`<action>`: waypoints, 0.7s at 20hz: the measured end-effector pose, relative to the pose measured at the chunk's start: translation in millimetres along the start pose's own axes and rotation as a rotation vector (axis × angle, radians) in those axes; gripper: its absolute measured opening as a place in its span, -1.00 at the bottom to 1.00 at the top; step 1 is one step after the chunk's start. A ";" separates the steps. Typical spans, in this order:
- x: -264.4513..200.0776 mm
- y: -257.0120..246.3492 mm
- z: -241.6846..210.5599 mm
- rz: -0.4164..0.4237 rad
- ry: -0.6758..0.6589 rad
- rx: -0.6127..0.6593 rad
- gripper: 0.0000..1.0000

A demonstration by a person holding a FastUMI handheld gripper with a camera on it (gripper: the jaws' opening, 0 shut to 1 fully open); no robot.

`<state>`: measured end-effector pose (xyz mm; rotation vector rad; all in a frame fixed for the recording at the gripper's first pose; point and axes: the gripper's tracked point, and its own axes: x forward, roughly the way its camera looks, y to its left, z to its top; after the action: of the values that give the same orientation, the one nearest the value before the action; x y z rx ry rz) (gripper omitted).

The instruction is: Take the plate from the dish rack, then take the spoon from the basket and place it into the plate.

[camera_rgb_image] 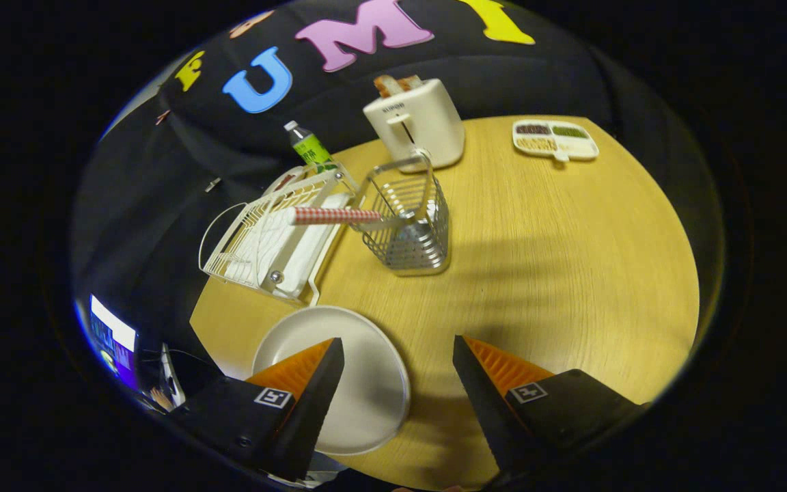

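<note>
Gripper (398,348) held above the table (571,273), jaws spread wide, gripping nothing. Plate (366,383) lies flat on the table beneath the left finger, just beside the dish rack (264,239). Spoon (339,216) stands tilted in the wire basket (410,232), its checked handle over the rack.

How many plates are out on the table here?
1 round plate lies flat on the table, partly under the open gripper, just before the dish rack. A divided snack tray sits beyond. The rack may hide more.
</note>
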<state>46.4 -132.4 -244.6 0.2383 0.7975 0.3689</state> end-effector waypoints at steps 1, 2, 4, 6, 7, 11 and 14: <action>-4.4 5.2 14.5 0.013 -0.048 -0.034 0.97; -9.0 13.7 26.8 0.029 -0.089 -0.061 0.97; -13.2 30.2 46.0 0.055 -0.144 -0.122 0.97; -14.7 47.3 61.6 0.083 -0.190 -0.190 0.97; -13.2 54.4 69.1 0.093 -0.208 -0.231 0.97; -4.9 72.5 89.2 0.112 -0.247 -0.344 0.97; 11.7 72.6 104.0 0.109 -0.265 -0.428 0.97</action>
<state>113.3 -68.7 -156.8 -0.0705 0.4309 0.5872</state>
